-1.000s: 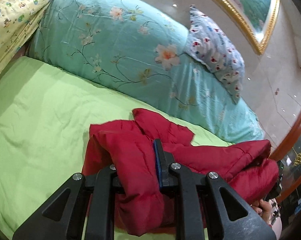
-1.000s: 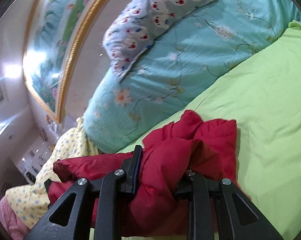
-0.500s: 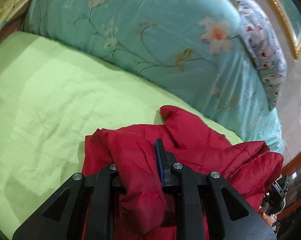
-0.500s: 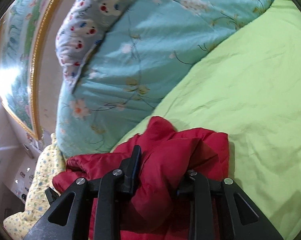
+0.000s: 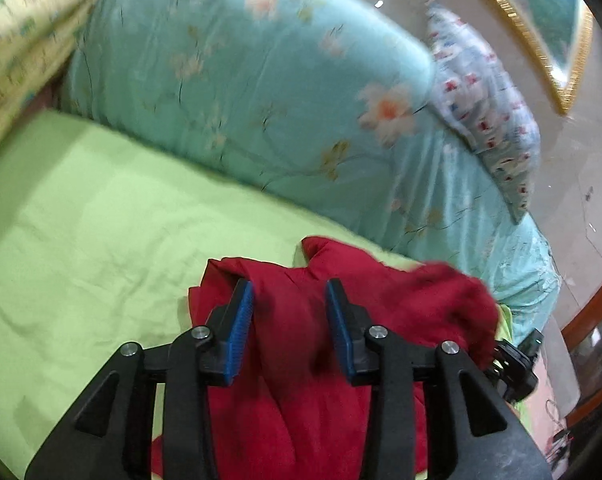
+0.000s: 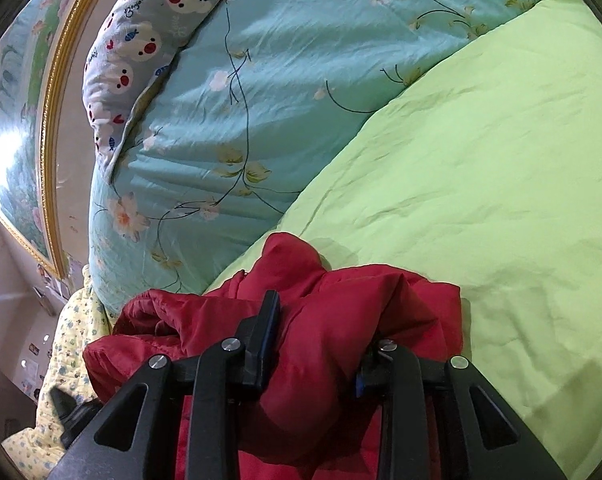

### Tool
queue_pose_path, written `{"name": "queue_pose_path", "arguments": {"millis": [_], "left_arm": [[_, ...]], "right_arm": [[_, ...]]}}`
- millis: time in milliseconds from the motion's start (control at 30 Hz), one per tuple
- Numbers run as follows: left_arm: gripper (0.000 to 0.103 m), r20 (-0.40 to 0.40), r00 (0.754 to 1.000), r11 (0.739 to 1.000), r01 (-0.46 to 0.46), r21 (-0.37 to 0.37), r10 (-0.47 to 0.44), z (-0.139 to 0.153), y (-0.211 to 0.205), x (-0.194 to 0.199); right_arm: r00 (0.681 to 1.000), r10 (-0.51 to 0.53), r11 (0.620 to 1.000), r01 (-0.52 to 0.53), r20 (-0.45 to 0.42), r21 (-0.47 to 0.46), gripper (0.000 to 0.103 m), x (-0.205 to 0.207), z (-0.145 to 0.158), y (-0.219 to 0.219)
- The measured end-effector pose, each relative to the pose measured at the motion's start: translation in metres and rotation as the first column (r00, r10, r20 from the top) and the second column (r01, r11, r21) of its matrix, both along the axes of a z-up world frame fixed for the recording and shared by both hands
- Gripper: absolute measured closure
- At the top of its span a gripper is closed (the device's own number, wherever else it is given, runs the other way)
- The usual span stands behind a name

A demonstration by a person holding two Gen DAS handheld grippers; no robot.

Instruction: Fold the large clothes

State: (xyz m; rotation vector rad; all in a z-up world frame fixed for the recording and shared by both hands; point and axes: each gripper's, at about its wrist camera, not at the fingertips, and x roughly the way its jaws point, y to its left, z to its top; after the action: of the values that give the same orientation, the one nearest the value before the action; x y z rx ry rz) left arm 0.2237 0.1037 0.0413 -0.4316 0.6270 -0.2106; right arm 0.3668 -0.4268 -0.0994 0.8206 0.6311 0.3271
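A red padded jacket [image 5: 297, 332] lies bunched on the light green bed sheet [image 5: 101, 224]. My left gripper [image 5: 289, 312] is open, its blue pads [image 5: 241, 332] apart, with the jacket lying loose between and under them. In the right wrist view the same jacket [image 6: 333, 320] is draped over my right gripper [image 6: 321, 336]. Its fingers stand about a hand's width apart with a thick fold of jacket between them. The right fingertip is hidden under the cloth.
A teal floral quilt [image 5: 261, 92] is rolled along the far side of the bed, with a grey patterned pillow [image 5: 485, 104] on it. A yellow patterned blanket [image 5: 17, 32] lies at the left. A gold-framed picture [image 6: 29, 112] hangs on the wall.
My left gripper has opened and let go of the jacket fold; the view is blurred from moving. My right gripper has lowered with the jacket toward the sheet, its fingers unchanged.
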Motion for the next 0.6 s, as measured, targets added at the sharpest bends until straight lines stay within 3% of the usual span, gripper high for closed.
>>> {"name": "queue_pose_path", "arguments": {"millis": [100,233,333,400,533,600], "left_arm": [[0.068,0.03,0.993,0.993,0.114,0.008,-0.114,0.007,-0.025,-0.029],[0.068,-0.057,0.961,0.959,0.275,0.066,-0.272,-0.02,-0.086,-0.042],[0.068,-0.137,0.951,0.949,0.294,0.113,-0.278,-0.05,-0.117,-0.036],[0.068,-0.156,0.959,0.952,0.26,0.163,-0.235,-0.065,-0.125,-0.028],[0.068,-0.175,0.966,0.971,0.213,0.108,-0.192,-0.086,-0.116,-0.007],[0.068,-0.169,0.968,0.972,0.204,0.116,-0.183,-0.09,-0.118,-0.001]], "right_arm": [[1.0,-0.014,1.0,0.014,-0.002,0.01,0.073,0.0,-0.002,-0.003],[1.0,-0.021,1.0,0.021,-0.003,0.009,0.073,0.0,-0.001,-0.003],[1.0,-0.023,1.0,0.023,-0.006,0.008,0.07,-0.002,0.005,-0.003],[1.0,-0.023,1.0,0.023,-0.012,-0.001,0.067,-0.004,0.012,-0.002],[1.0,-0.028,1.0,0.028,-0.003,-0.003,0.056,-0.016,0.036,-0.002],[0.999,-0.023,1.0,0.023,0.025,-0.016,0.05,-0.026,0.055,0.001]]}}
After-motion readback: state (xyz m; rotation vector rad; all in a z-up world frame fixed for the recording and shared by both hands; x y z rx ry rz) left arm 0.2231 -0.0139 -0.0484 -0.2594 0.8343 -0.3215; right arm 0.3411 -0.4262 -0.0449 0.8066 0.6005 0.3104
